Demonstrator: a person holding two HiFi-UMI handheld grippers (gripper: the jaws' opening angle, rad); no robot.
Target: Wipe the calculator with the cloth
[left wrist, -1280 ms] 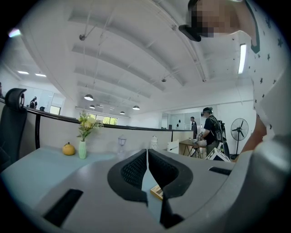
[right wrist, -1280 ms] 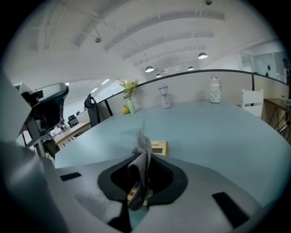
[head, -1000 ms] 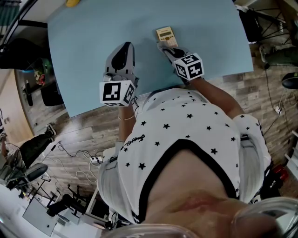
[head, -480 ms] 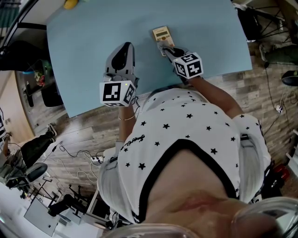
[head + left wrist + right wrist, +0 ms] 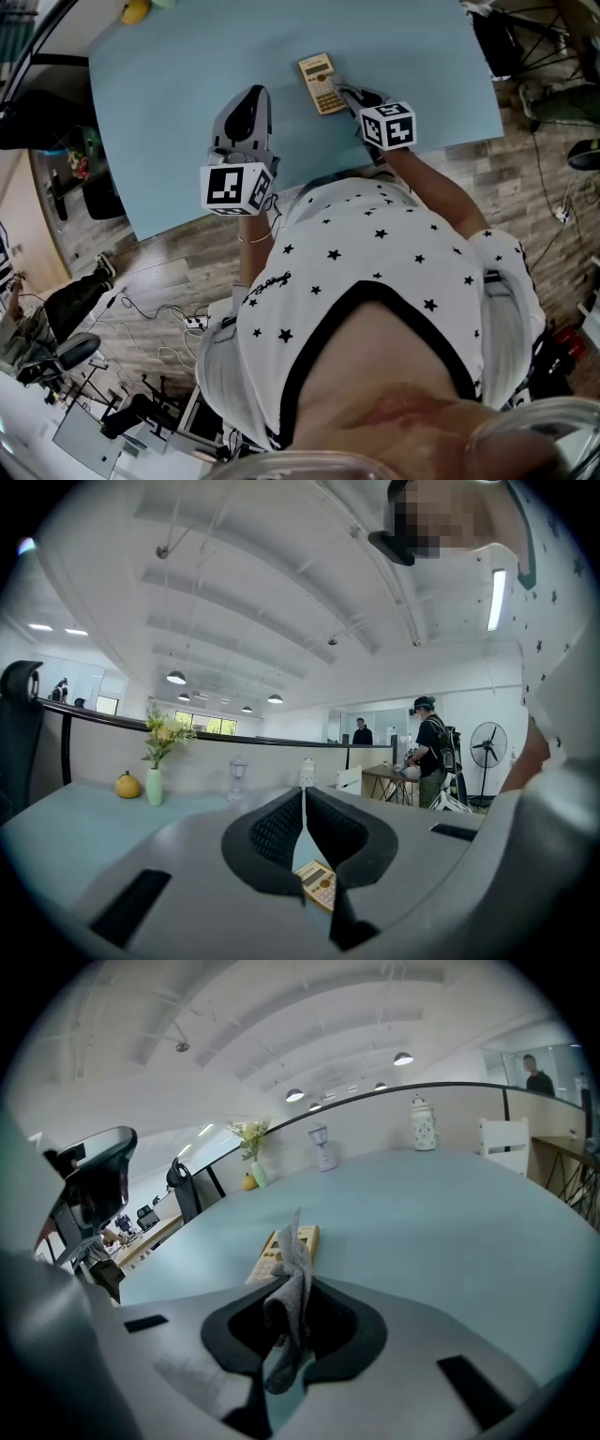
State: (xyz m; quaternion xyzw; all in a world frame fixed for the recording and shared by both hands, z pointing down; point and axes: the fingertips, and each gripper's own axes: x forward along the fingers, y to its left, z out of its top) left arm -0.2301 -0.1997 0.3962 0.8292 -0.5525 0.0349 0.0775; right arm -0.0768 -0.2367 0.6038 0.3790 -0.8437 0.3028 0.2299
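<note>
Right tool (image 5: 291,1283) first: its jaws are clamped on a fold of soft grey fabric cloth (image 5: 292,1255), one end standing up past the tips and the other hanging below them. In the head view this right tool (image 5: 352,94) sits low over the pale blue counter (image 5: 187,75), just beside the near end of the small tan rectangular calculator (image 5: 319,82). Whether the cloth actually touches it cannot be told.

The left tool (image 5: 249,94) rests well to the left of the calculator. Its jaws are together with nothing between them, and in the left gripper view the calculator (image 5: 319,885) shows only beyond them.

The step in hand appears to be the wiping stroke itself. It would likely go best with the loose cloth laid flat on the key face rather than its edge, drawn lightly along the calculator's length. The calculator looks thin and light and lies free on a smooth surface, so hard pressure could push it along instead of cleaning it. The left tool could steady one edge.

The calculator (image 5: 274,1252) lies flat and face up, askew to the counter's edge. It has a pale display at the far end and rows of small keys nearer the person.
</note>
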